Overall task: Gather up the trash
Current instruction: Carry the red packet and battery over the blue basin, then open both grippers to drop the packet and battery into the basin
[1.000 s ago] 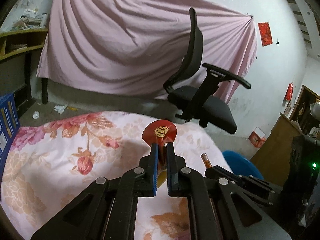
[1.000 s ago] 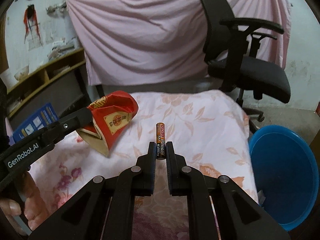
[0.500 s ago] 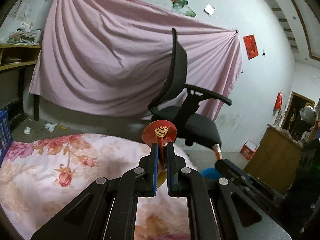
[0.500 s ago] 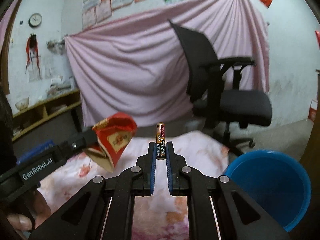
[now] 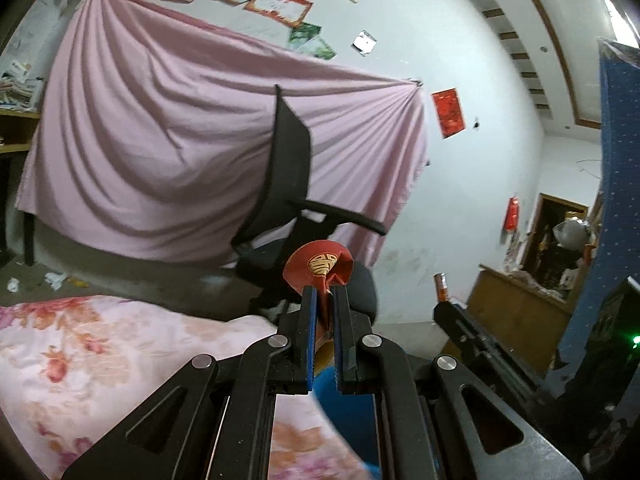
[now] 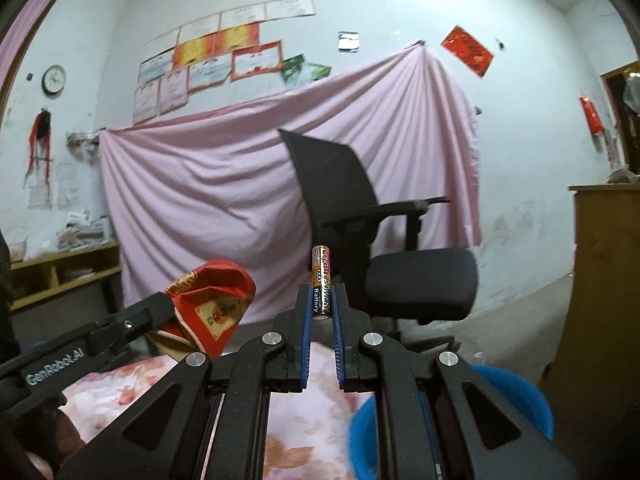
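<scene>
Left hand-held gripper [image 5: 325,300]: clamped on crumpled red wrapper [image 5: 320,266], held up above floral bed [image 5: 80,360].
Right hand-held gripper [image 6: 321,300]: clamped on battery [image 6: 322,282], upright, top half clear of the pads.
Step, by judgement: carry both to blue bin [image 6: 516,396], low right beside bed.
Doing it well: tip each load over the bin mouth before letting go; battery likely to roll or bounce off the rim.
Hard to make out: bin mostly cut off behind gripper frame; contents unseen; bed blurred.
</scene>
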Motion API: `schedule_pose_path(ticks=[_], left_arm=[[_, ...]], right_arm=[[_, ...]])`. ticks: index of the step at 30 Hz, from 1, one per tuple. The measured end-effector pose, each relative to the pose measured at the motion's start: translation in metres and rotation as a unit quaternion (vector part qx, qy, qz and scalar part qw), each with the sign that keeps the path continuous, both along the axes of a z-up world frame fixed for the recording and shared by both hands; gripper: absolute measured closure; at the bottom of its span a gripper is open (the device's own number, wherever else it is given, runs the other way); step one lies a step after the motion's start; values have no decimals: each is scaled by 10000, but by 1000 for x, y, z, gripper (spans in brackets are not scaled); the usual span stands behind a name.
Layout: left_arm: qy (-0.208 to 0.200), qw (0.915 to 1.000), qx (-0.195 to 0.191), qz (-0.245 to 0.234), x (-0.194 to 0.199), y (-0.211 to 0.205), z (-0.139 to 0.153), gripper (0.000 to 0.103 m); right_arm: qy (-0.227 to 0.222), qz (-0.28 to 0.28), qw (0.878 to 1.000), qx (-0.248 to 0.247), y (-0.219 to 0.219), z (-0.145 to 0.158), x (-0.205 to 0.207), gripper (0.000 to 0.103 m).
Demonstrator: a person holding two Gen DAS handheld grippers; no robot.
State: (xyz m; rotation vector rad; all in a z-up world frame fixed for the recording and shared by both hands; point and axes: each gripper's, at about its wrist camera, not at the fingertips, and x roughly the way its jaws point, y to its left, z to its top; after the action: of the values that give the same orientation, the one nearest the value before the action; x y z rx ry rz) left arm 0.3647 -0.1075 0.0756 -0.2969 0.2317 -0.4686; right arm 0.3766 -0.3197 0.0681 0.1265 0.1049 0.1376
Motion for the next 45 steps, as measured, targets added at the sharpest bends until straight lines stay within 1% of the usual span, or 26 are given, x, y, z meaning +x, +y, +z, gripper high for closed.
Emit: schedule_pose_path(ticks=[7, 10, 14, 19, 25, 32, 38, 45], left_arm=[[-273, 9993, -48, -253, -5, -36, 12, 98], [-333, 9989, 62, -325, -5, -49, 13, 98], [-263, 9984, 205, -467, 0, -66, 9, 98], [-34, 9974, 367, -617, 3, -82, -5, 98], [495, 9943, 604, -727, 16, -100, -27, 98], [964, 9892, 868, -683, 23, -107, -47, 98], [1175, 9865, 920, -672, 27, -106, -53, 97], [1289, 9849, 957, -655, 30, -106, -56, 97]], right_arm=[[-198, -417, 9989, 62, -29, 4, -11, 95], [-196, -565, 9982, 85, -41, 4, -13, 95], [-89, -696, 9974, 139, -51, 1, -11, 95], [207, -818, 9962, 194, -65, -8, -4, 95], [632, -891, 9937, 257, -75, -23, 5, 95], [1144, -980, 9880, 340, -82, -39, 15, 95], [1355, -956, 9854, 377, -89, -44, 18, 95], [1516, -947, 9832, 360, -91, -49, 19, 95]])
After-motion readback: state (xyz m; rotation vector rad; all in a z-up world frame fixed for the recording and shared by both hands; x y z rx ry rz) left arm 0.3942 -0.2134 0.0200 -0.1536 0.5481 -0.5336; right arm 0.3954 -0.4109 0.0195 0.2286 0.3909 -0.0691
